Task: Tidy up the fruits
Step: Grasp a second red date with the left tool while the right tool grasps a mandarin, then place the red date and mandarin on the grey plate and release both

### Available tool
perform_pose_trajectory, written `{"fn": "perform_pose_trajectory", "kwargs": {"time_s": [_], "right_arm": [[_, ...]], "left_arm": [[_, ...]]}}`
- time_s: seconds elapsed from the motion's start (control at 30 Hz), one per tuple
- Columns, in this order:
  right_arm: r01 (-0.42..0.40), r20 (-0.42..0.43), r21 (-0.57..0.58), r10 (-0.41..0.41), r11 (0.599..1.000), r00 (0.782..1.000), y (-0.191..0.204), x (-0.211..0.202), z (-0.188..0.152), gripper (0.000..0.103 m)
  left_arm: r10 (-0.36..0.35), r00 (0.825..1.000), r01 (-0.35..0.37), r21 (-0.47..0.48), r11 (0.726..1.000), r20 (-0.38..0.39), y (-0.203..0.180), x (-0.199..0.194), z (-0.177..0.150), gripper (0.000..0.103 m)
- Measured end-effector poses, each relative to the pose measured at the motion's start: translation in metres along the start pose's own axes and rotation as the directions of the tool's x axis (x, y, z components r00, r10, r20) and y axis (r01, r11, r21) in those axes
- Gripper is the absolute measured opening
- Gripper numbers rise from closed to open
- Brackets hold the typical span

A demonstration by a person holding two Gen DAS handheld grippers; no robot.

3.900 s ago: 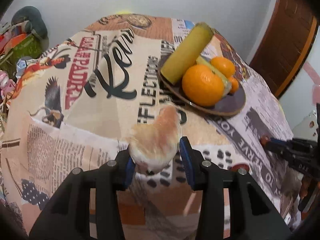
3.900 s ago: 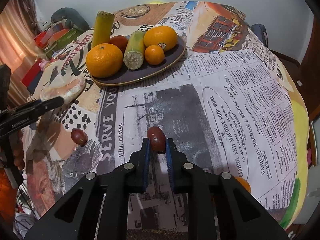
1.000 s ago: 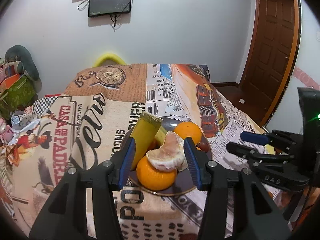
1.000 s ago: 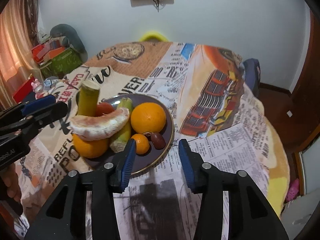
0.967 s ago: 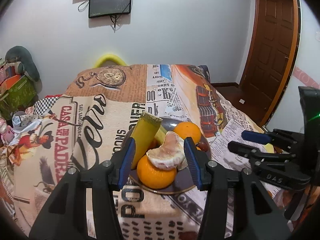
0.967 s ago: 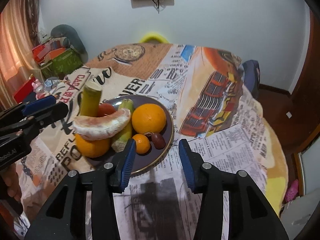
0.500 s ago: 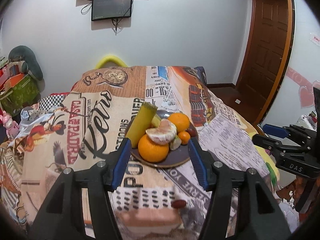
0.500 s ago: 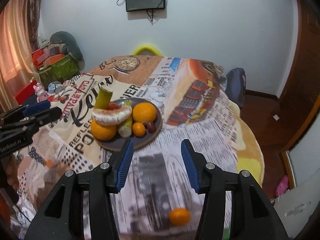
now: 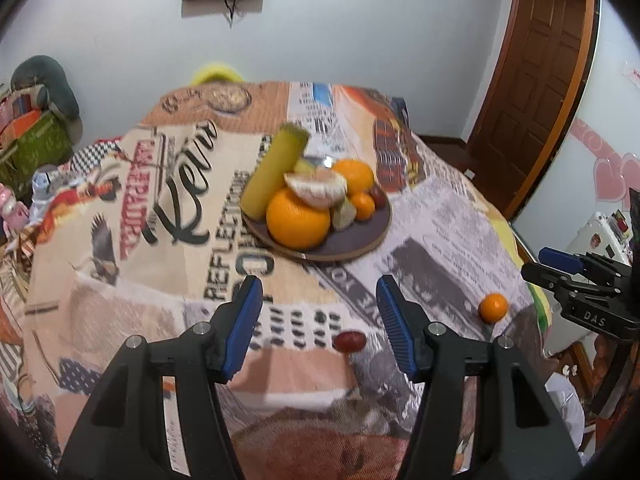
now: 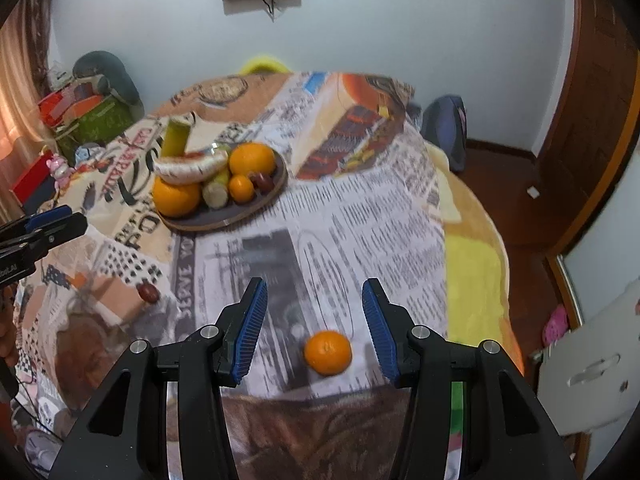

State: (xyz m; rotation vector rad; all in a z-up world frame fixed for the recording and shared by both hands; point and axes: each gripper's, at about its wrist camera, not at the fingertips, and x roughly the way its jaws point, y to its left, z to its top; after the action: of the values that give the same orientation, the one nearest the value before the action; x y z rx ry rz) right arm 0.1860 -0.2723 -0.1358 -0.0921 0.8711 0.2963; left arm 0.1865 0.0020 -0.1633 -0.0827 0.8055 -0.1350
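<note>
Pulled back from the plate (image 9: 372,240) since a second ago, peeled segment (image 9: 316,189) left atop the pile. Left gripper (image 9: 319,316) and right gripper (image 10: 312,320) both spread, empty. Remaining: red date (image 9: 349,341) near left, small mandarin (image 10: 328,352) near right.

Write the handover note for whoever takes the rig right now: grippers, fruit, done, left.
Left gripper: open, empty, just before the red date on the cloth.
Right gripper: open, empty, over the loose small mandarin.
Plate: holds oranges, the peeled citrus piece, sugarcane sticks, a small mandarin and dates.
Done: most fruit plated.
Left: plate the red date and the loose mandarin.
</note>
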Motion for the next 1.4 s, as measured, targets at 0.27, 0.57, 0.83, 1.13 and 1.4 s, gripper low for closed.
{"fn": "perform_pose_trajectory", "kwargs": {"time_s": [0.27, 0.57, 0.83, 1.13, 1.4], "right_arm": [[0.000, -0.092, 0.034, 0.003, 0.999, 0.996, -0.009, 0.027, -0.023, 0.046], [-0.018, -0.167, 0.056, 0.027, 0.998, 0.986, -0.012, 0.052, -0.044, 0.046], [-0.030, -0.165, 0.053, 0.038, 0.998, 0.986, -0.012, 0.055, -0.048, 0.035], [-0.053, -0.127, 0.040, 0.057, 0.998, 0.990, -0.005, 0.051, -0.039, 0.035], [-0.081, -0.084, 0.008, 0.082, 0.997, 0.993, 0.010, 0.046, -0.020, 0.035]], "left_arm": [[-0.012, 0.997, 0.015, 0.037, 0.999, -0.079, -0.012, 0.027, -0.022, 0.059], [-0.027, 0.989, 0.036, 0.063, 0.997, -0.148, -0.022, 0.052, -0.040, 0.059], [-0.043, 0.982, 0.055, 0.058, 0.997, -0.182, -0.023, 0.068, -0.045, 0.049], [-0.062, 0.982, 0.070, 0.039, 0.997, -0.177, -0.018, 0.074, -0.043, 0.025], [-0.049, 0.991, 0.053, 0.030, 0.998, -0.126, -0.009, 0.060, -0.030, 0.024]]}}
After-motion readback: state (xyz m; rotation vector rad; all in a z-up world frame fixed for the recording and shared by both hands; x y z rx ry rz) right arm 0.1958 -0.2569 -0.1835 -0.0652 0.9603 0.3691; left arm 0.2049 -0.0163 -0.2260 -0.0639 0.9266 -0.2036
